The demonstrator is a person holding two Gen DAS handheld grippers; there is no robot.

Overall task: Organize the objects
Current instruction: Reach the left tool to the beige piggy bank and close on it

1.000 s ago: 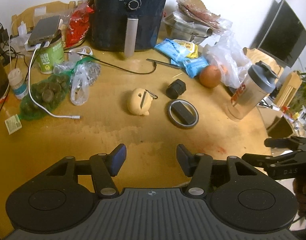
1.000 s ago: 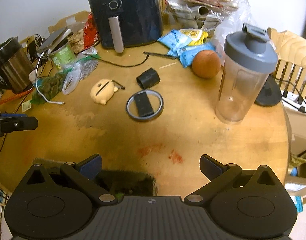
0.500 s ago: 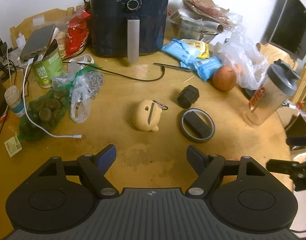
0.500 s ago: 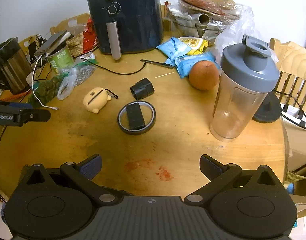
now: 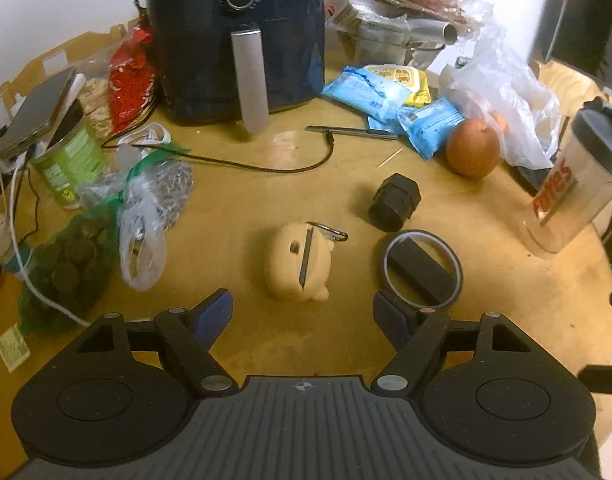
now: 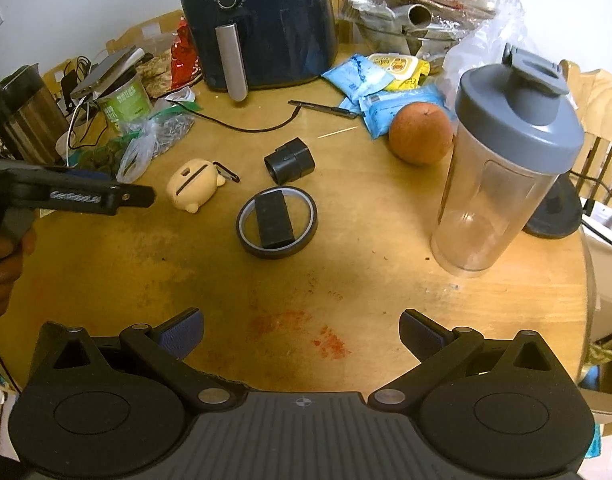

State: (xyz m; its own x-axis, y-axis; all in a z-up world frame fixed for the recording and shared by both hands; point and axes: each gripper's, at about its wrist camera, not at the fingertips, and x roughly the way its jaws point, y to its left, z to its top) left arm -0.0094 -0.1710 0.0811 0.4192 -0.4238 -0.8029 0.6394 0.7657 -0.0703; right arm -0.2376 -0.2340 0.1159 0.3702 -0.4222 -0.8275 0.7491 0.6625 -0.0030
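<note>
A tan pig-shaped earbud case (image 5: 299, 266) with a carabiner lies mid-table, just ahead of my open left gripper (image 5: 303, 314). To its right a tape roll (image 5: 422, 270) rings a black block (image 5: 420, 271); a black hexagonal cap (image 5: 394, 203) lies behind. In the right wrist view the case (image 6: 193, 186), tape roll (image 6: 276, 223) and cap (image 6: 289, 161) lie ahead of my open, empty right gripper (image 6: 301, 336). The left gripper (image 6: 105, 198) shows at the left, beside the case.
A dark air fryer (image 5: 237, 36) stands at the back with its cord across the round wooden table (image 6: 346, 300). Bags, a green can (image 5: 67, 160) and a phone crowd the left. Blue snack packs, an orange (image 6: 420, 134) and a clear shaker bottle (image 6: 502, 168) stand right.
My left gripper has moved forward toward the tan case and opened wider. My right gripper has moved forward over the table, still open.
</note>
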